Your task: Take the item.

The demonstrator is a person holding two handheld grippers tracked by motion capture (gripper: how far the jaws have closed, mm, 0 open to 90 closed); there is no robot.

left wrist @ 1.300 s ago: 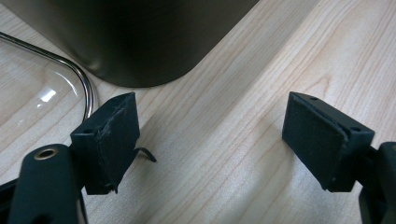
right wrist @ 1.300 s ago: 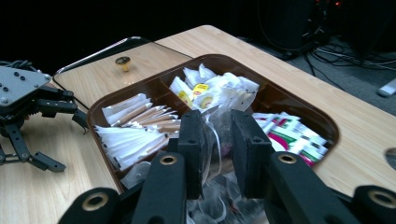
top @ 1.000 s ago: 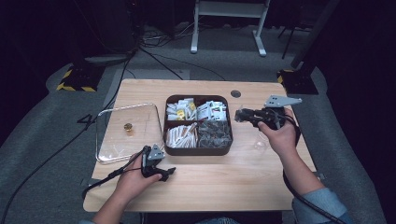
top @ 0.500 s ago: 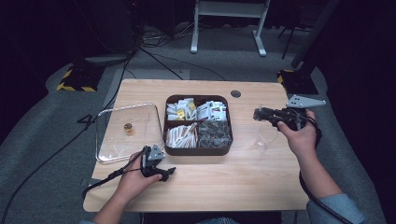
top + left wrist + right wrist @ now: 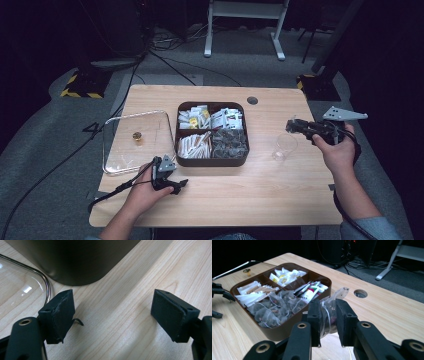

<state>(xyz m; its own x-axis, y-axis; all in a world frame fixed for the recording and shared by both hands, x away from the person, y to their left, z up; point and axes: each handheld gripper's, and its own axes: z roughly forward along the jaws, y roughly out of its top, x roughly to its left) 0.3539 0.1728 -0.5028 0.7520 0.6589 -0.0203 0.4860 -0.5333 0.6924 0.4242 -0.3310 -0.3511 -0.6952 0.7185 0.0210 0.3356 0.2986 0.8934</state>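
A brown compartment tray (image 5: 177, 150) of sachets and packets sits mid-table. My right gripper (image 5: 292, 125) hovers to its right, just above and beyond a clear plastic cup (image 5: 285, 146). In the right gripper view the jaws (image 5: 329, 312) are shut on a clear sachet of dried tea (image 5: 338, 295), whose top sticks up between the pads. Past it lies the tray (image 5: 287, 326). My left gripper (image 5: 177, 186) rests on the table by the tray's front left corner. Its jaws (image 5: 112, 312) are open over bare wood, with the tray corner (image 5: 75, 262) just ahead.
A clear glass lid (image 5: 112, 150) lies left of the tray with a small gold knob (image 5: 136, 135) on it; its rim (image 5: 47, 287) runs beside my left jaw. A round cable hole (image 5: 252, 100) is at the table's back. The floor beyond has cables and a stand.
My right gripper has moved rightward, away from the tray and over to the cup, with the sachet still in it. The left hand has stayed put.
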